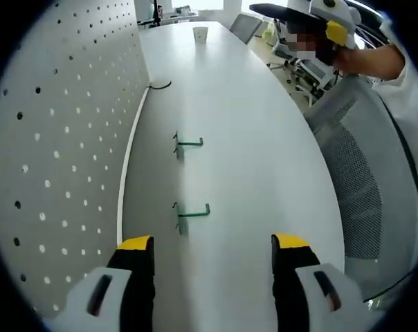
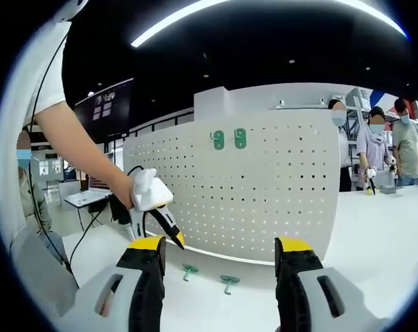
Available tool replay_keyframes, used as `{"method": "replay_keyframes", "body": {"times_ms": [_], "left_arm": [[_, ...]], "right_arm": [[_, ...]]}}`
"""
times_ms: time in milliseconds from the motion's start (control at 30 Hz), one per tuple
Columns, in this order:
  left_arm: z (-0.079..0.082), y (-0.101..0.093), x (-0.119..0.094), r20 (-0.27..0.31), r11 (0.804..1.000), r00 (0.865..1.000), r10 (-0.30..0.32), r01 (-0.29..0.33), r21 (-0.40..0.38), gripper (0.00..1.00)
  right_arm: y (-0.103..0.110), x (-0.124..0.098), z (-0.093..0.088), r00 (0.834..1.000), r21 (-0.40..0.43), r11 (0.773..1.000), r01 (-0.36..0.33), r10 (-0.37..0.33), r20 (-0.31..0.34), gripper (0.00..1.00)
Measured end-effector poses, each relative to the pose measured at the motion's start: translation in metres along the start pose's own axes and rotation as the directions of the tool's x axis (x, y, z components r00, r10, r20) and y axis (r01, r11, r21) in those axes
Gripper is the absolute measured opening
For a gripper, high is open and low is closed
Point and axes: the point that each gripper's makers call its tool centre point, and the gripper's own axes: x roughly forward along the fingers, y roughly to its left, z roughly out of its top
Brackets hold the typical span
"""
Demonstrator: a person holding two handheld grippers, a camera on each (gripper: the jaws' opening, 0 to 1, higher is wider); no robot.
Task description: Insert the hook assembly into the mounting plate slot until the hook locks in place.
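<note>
Two green hooks lay on the white table [image 1: 250,159] ahead of the left gripper [image 1: 212,259], whose yellow-tipped jaws stood wide apart with nothing between them. The nearer hook [image 1: 190,214] sat just beyond the jaw tips, the farther hook [image 1: 187,143] further up the tabletop, the two well apart and both near the base of the white pegboard [image 1: 64,138] (standing upright along the left of the left gripper view). A dark cable [image 1: 160,86] curled at the board's foot further on. A small white cup [image 1: 200,33] stood near the table's far end. A grey mesh chair [image 1: 361,173] sat beside the table, with a person in a white sleeve [image 1: 392,59] behind it.

In the right gripper view, the right gripper [image 2: 219,259] also had its jaws spread, empty. Just past its left jaw the left gripper [image 2: 169,232] came in from the left, held in the person's hand [image 2: 126,190], tip pointing down toward the table. Both hooks lay on the tabletop between the jaws, left one [image 2: 189,270] and right one [image 2: 229,281], close to the pegboard's [image 2: 264,194] front. Two green hook plates [image 2: 228,139] were mounted side by side high on the board. Further back, several people [image 2: 378,145] stood at the right, and a wall screen [image 2: 104,107] hung at the left.
</note>
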Motion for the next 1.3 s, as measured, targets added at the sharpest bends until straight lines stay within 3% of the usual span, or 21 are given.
{"method": "replay_keyframes", "body": {"times_ms": [533,833,1300], "left_arm": [[0.001,0.007,0.017,-0.027,1.000,1.000,-0.006,0.007,0.026,0.69],[-0.008,0.016,0.031,-0.068,1.000,0.998,-0.008,0.009,0.024,0.69],[-0.010,0.022,0.050,-0.102,0.999,0.995,-0.006,0.010,0.042,0.67]], "right_arm": [[0.000,0.000,-0.002,1.000,0.001,1.000,0.002,-0.002,-0.008,0.61],[-0.003,0.000,-0.004,1.000,0.001,1.000,0.009,-0.009,-0.018,0.61],[-0.005,0.000,-0.007,1.000,0.005,1.000,0.018,-0.018,-0.025,0.60]]}}
